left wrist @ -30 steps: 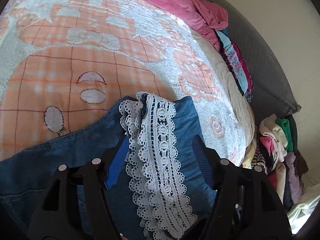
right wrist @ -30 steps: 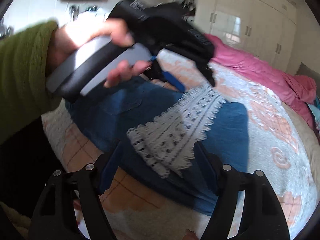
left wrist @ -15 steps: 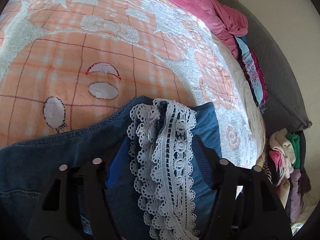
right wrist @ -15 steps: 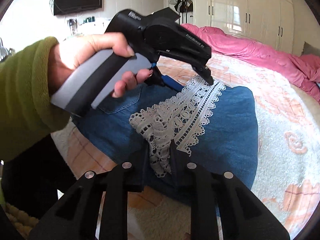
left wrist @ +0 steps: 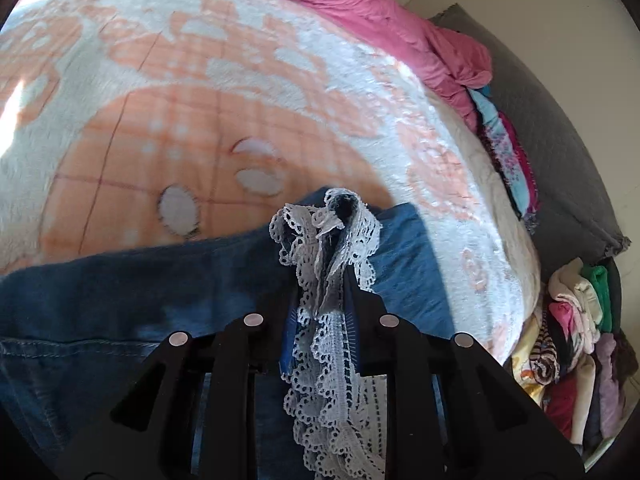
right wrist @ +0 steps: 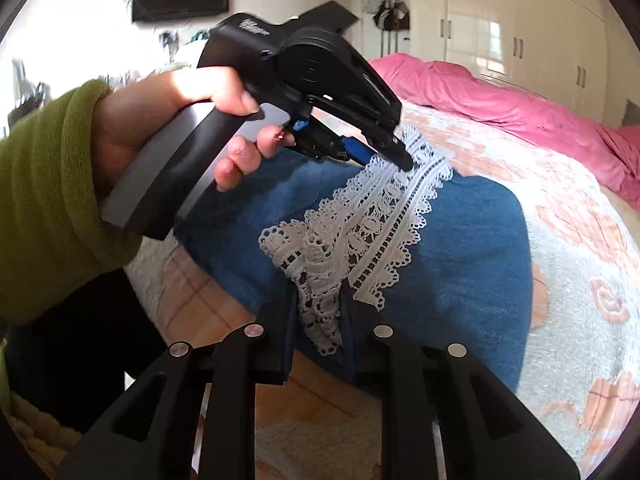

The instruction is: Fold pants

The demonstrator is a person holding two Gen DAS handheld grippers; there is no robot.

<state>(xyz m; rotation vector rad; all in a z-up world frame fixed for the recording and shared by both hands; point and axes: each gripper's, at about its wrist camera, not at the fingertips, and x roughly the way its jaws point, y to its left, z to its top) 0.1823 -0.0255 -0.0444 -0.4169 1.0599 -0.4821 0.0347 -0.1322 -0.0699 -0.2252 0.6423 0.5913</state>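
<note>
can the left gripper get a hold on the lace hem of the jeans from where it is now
Probably yes, it seems to have it already. The left gripper has just been closing and its fingers pinch the bunched lace hem, with nothing blocking. The right gripper clamps the other end.

Both grippers closed since a second ago: left gripper point(left wrist: 322, 292) jaws just finished pinching the white lace trim point(left wrist: 332, 264) of the blue pants point(left wrist: 120, 300) at frame centre, bunching it upward, right gripper point(right wrist: 318, 308) already clamped the lace's lower end.
</note>
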